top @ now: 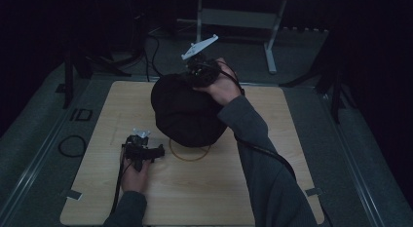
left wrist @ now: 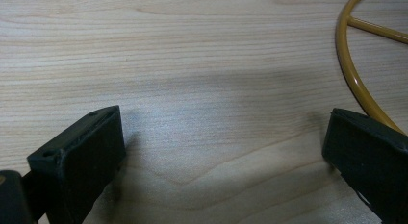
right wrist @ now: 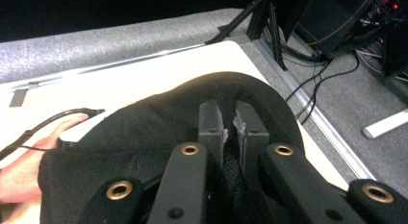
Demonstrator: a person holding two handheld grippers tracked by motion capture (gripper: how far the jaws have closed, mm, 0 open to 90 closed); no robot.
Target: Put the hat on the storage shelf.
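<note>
A black fabric hat (top: pixel 185 110) hangs over the middle of the wooden table (top: pixel 272 183), its lower edge above a gold wire ring (top: pixel 189 155). My right gripper (top: pixel 199 73) sits at the hat's far top edge, held from the right by a hand. In the right gripper view this gripper (right wrist: pixel 230 123) is shut on a fold of the hat (right wrist: pixel 144 123). My left gripper (top: pixel 146 151) rests low on the table just left of the ring. Its jaws stand wide apart over bare wood (left wrist: pixel 221 152), with the ring (left wrist: pixel 349 70) curving past the right jaw.
The other hand and its cable (right wrist: pixel 29 156) show at the left in the right gripper view. Grey carpet surrounds the table, with cables (top: pixel 73 145) on the floor to the left, dark stand legs (top: pixel 68 81) at back left and a white frame leg (top: pixel 270 47) behind.
</note>
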